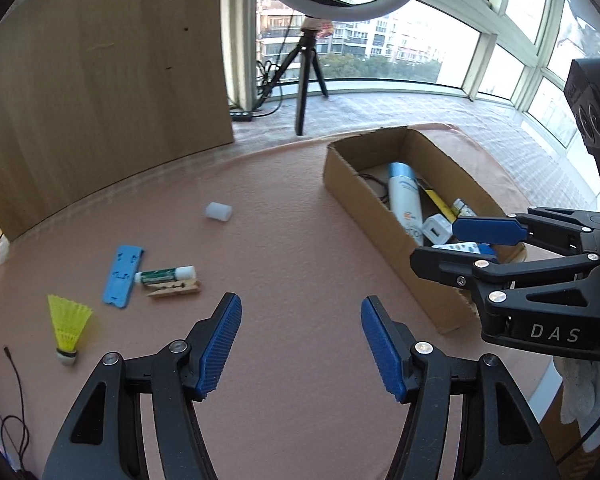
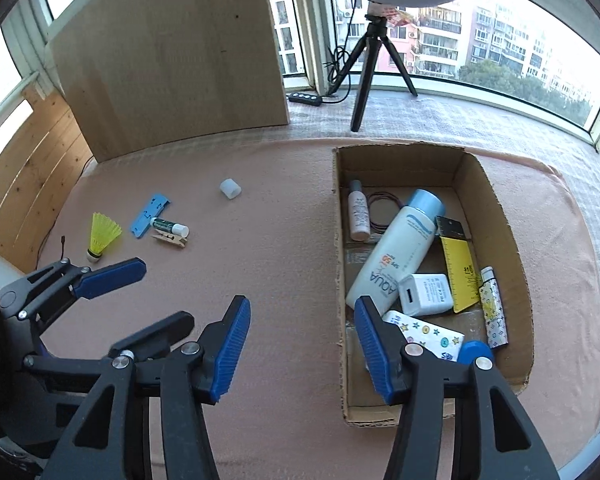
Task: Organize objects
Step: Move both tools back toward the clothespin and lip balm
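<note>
A cardboard box (image 2: 496, 208) on the pink cloth holds a white sunscreen bottle (image 2: 396, 248), a white charger (image 2: 426, 294), a yellow card, a small bottle and other items; it also shows in the left wrist view (image 1: 364, 196). Loose on the cloth lie a yellow shuttlecock (image 1: 69, 322), a blue plastic piece (image 1: 122, 274), a green-white tube (image 1: 166, 275), a wooden clothespin (image 1: 176, 290) and a white cap (image 1: 219, 212). My left gripper (image 1: 300, 346) is open and empty above the cloth. My right gripper (image 2: 300, 346) is open and empty over the box's near left wall.
A large wooden board (image 1: 100, 80) stands at the back left. A ring light on a black tripod (image 1: 306, 76) and a power strip (image 2: 305, 98) stand behind the cloth by the windows. A thin cable (image 1: 16, 392) lies at the left edge.
</note>
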